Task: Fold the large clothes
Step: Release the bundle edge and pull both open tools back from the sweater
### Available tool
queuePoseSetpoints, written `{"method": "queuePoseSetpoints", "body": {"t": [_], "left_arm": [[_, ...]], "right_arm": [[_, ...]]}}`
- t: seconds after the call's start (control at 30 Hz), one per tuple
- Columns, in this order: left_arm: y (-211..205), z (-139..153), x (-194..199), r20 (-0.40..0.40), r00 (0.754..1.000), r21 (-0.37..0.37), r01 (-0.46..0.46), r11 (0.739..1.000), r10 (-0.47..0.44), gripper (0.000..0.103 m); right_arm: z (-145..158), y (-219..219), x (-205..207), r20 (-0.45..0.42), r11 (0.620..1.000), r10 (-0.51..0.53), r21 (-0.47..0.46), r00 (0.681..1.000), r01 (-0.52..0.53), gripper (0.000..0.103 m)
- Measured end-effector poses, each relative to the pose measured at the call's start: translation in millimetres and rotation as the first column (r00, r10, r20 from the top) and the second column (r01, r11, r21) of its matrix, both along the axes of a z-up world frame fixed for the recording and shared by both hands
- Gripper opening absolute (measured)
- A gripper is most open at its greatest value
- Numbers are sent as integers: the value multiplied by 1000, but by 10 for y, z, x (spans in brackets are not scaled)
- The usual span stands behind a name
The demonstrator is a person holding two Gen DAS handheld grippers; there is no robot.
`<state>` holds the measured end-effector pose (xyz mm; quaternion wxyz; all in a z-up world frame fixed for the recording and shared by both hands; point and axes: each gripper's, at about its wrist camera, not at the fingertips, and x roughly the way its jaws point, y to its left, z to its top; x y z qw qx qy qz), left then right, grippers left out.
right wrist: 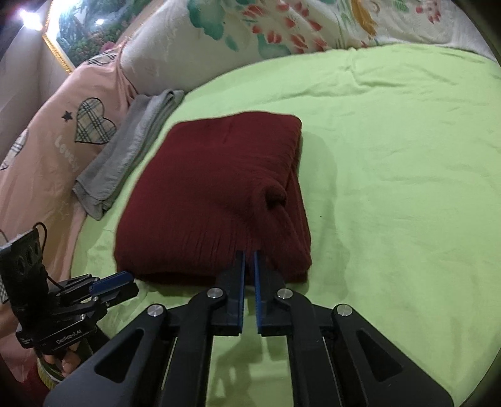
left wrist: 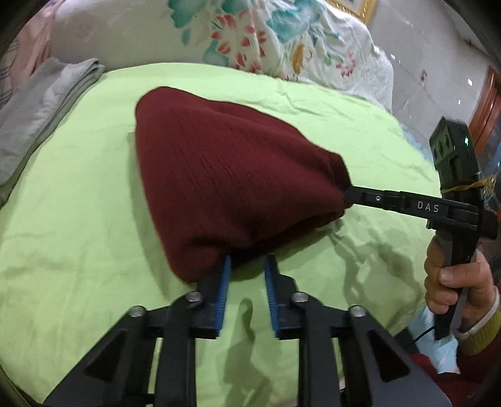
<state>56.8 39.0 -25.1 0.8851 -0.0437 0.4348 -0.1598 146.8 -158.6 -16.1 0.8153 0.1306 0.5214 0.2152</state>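
A dark red knitted garment lies folded on the green bedsheet. It also shows in the right wrist view. My left gripper is open, its blue-padded fingers at the garment's near edge, holding nothing. My right gripper is shut on the garment's near right corner; in the left wrist view its fingers pinch the cloth and lift that corner a little. The left gripper shows in the right wrist view, beside the garment's near left corner.
A folded grey cloth lies left of the garment. A pink pillow and a floral quilt line the far side. The bed edge and tiled floor are at the right.
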Motion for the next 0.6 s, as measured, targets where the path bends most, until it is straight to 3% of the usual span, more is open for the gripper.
{"method": "queuePoseSetpoints", "body": {"t": [0.07,0.1,0.13,0.2,0.23,0.3,0.33,0.43,0.6], "left_arm": [[65,52,-62,4,1000,-3,-31,1000,31,33],[111,83,-94,13,998,11,-66,998,66,46],[149,101,-125,20,996,20,-92,996,91,53],[207,128,-212,26,993,16,-119,993,118,54],[251,134,-241,24,991,13,-131,991,131,58],[306,133,-293,25,985,32,-172,985,172,65],[334,132,-339,29,982,45,-189,981,188,69],[407,90,-425,32,970,87,-242,967,240,79],[438,-40,-613,17,958,151,-286,946,287,80]], "right_arm": [[79,-14,-62,10,1000,2,8,1000,-2,5],[122,-15,-108,15,1000,6,12,1000,-6,6],[151,-17,-141,16,1000,10,15,1000,-10,6],[200,-18,-217,16,1000,16,21,1000,-17,9],[225,-9,-256,17,1000,21,23,1000,-21,13],[248,2,-329,16,1000,22,20,1000,-23,44],[257,20,-367,20,1000,25,17,999,-26,50],[233,66,-502,12,999,47,-7,999,-47,52],[129,139,-727,-19,990,97,-100,995,-98,74]]}}
